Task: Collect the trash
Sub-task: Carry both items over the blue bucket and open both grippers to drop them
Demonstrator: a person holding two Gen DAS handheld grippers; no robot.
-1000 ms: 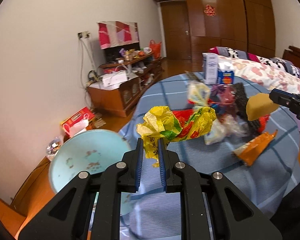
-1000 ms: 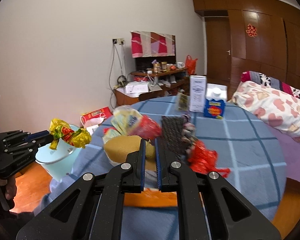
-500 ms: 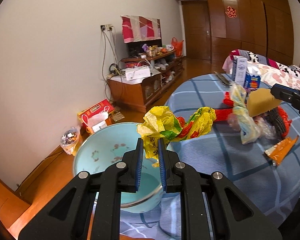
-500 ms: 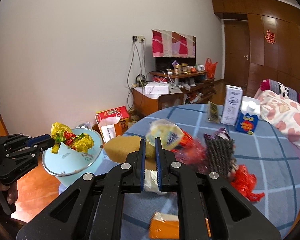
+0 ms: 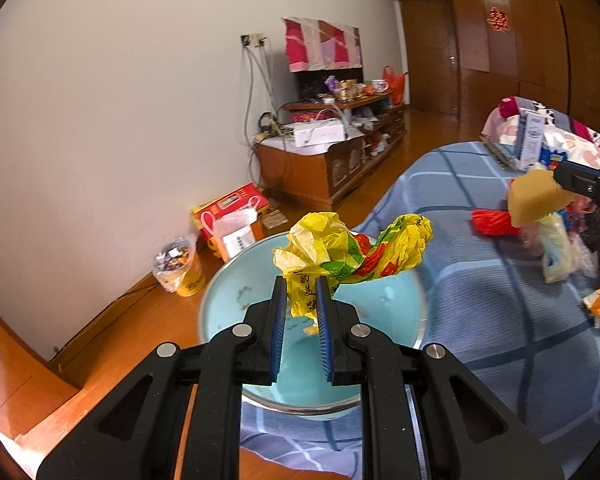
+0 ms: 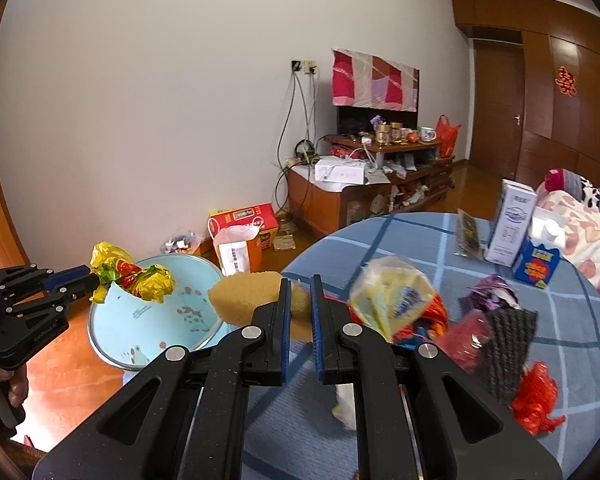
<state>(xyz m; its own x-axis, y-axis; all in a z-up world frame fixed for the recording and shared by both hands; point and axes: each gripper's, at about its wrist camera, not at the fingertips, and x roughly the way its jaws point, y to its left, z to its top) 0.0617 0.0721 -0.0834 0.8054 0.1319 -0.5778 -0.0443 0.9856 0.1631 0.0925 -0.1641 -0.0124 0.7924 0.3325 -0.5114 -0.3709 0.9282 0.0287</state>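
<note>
Two tools (image 5: 302,300) (image 6: 299,298) (one wrapper (image 5: 340,254), one sponge (image 6: 252,298))

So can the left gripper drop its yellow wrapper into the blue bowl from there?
Probably yes. The left gripper is shut on the yellow wrapper and hangs over the open blue bowl. Nothing sits between them, so the wrapper should fall in once the jaws open.
</note>
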